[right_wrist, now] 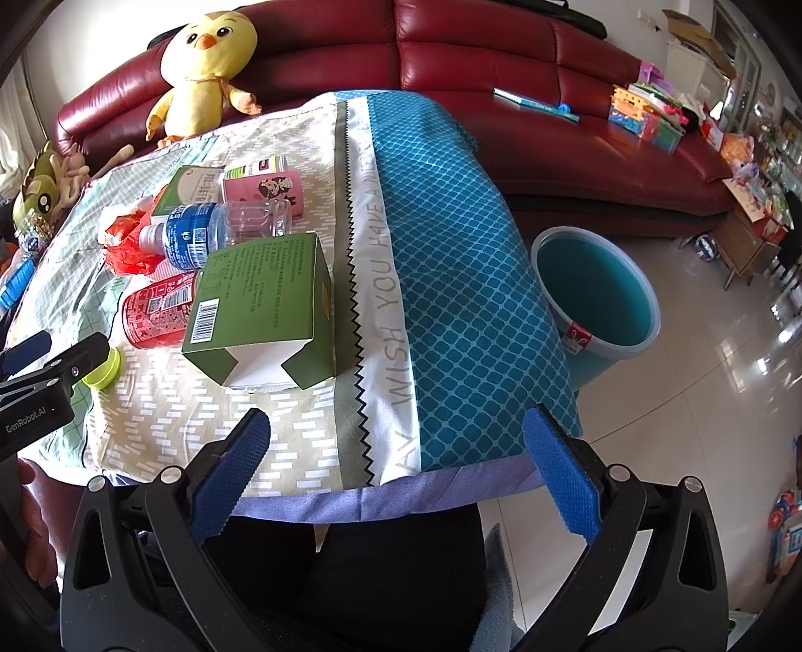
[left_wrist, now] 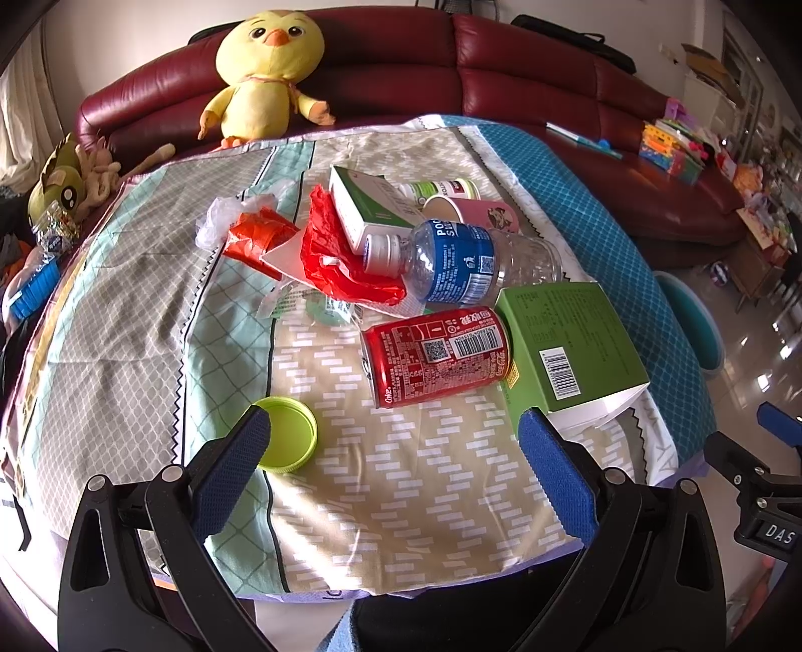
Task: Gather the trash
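Observation:
Trash lies on the cloth-covered table (left_wrist: 150,321): a red cola can (left_wrist: 436,356) on its side, a green carton (left_wrist: 571,346), a clear bottle with a blue label (left_wrist: 461,263), red plastic wrap (left_wrist: 341,256), a pink paper cup (left_wrist: 481,213), a white-green box (left_wrist: 371,205) and a lime lid (left_wrist: 288,434). My left gripper (left_wrist: 396,431) is open and empty, just before the can and beside the lid. My right gripper (right_wrist: 396,436) is open and empty at the table's near edge, in front of the green carton (right_wrist: 260,311). A teal bin (right_wrist: 596,296) stands on the floor to the right.
A dark red sofa (right_wrist: 501,45) curves behind the table, with a yellow plush chick (left_wrist: 268,65) and toys (right_wrist: 646,115) on it. More plush toys (left_wrist: 65,180) sit at the table's left. The tiled floor (right_wrist: 702,401) lies to the right.

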A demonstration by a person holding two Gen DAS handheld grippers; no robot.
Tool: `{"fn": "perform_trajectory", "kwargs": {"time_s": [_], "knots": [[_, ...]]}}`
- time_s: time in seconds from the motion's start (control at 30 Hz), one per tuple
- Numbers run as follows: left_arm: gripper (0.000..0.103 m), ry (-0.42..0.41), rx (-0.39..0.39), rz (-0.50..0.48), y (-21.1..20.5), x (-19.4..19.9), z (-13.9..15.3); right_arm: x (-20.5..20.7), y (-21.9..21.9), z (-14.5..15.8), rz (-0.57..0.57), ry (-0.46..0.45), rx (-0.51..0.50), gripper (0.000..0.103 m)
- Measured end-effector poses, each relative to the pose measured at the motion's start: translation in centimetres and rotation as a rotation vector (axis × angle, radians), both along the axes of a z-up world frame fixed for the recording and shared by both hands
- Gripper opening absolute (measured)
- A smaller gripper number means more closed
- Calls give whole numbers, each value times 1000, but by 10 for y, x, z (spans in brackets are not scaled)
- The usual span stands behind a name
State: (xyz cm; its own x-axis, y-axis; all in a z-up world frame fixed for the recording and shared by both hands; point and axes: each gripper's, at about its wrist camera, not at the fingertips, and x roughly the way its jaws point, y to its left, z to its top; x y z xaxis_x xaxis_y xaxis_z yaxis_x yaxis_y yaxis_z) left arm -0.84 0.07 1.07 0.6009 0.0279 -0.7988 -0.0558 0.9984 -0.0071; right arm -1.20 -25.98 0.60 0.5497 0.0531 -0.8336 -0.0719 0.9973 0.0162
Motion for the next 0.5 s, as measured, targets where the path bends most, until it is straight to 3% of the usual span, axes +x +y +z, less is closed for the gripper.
{"fn": "perform_trajectory", "kwargs": {"time_s": [0.5], "knots": [[99, 2, -1, 0, 0, 0, -1, 1, 1, -1, 2, 7, 12, 97]]}}
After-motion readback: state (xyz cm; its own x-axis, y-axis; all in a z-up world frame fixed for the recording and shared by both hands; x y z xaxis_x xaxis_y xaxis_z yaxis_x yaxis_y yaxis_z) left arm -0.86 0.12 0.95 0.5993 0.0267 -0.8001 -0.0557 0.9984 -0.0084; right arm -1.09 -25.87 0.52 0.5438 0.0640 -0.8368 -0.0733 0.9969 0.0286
